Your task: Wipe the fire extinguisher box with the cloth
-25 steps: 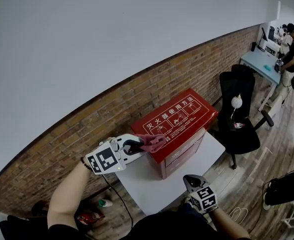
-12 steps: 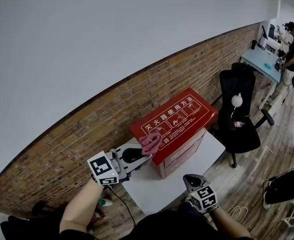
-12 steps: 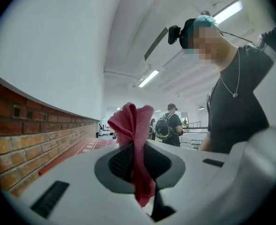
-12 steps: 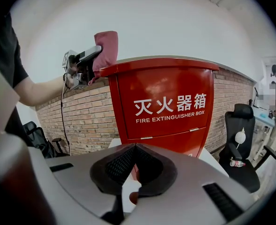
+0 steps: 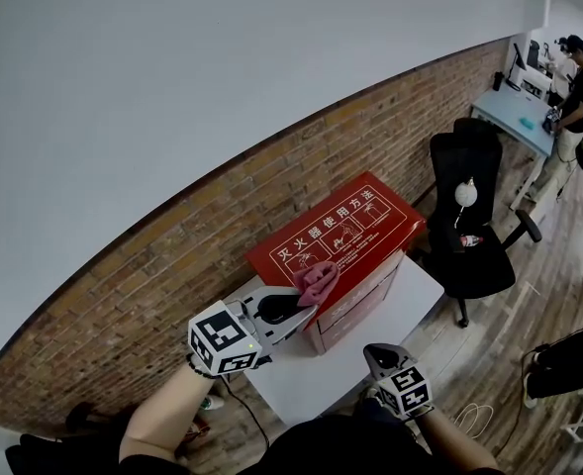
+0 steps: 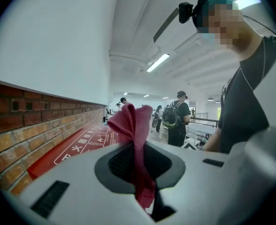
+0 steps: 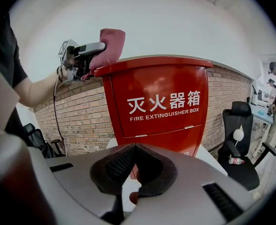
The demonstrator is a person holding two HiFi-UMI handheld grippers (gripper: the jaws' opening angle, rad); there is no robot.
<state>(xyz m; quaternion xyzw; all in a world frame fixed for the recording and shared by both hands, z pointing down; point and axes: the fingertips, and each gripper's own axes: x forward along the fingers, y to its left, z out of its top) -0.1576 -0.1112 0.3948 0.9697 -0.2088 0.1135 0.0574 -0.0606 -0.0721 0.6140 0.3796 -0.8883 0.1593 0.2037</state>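
The red fire extinguisher box (image 5: 340,234) stands on a white table (image 5: 415,295) against the brick wall. A pink cloth (image 5: 316,280) rests on the near left edge of its lid. My left gripper (image 5: 301,303) is shut on that cloth, below and left of the box. In the left gripper view the cloth (image 6: 133,125) sticks up between the jaws, with the box lid (image 6: 77,149) beyond. The right gripper view shows the box front (image 7: 161,107), the cloth (image 7: 108,48) at its top left corner and the left gripper (image 7: 81,55). My right gripper (image 5: 378,356) is shut and empty near the table's front edge.
A black office chair (image 5: 474,236) with a small bottle (image 5: 471,242) on its seat stands right of the table. A person (image 5: 573,87) works at a blue table (image 5: 517,117) far right. A cable and a green-capped bottle (image 5: 208,402) lie on the floor at left.
My left gripper dropped lower and turned, and the cloth slid a little to the right along the lid's near edge. The right gripper stayed still.
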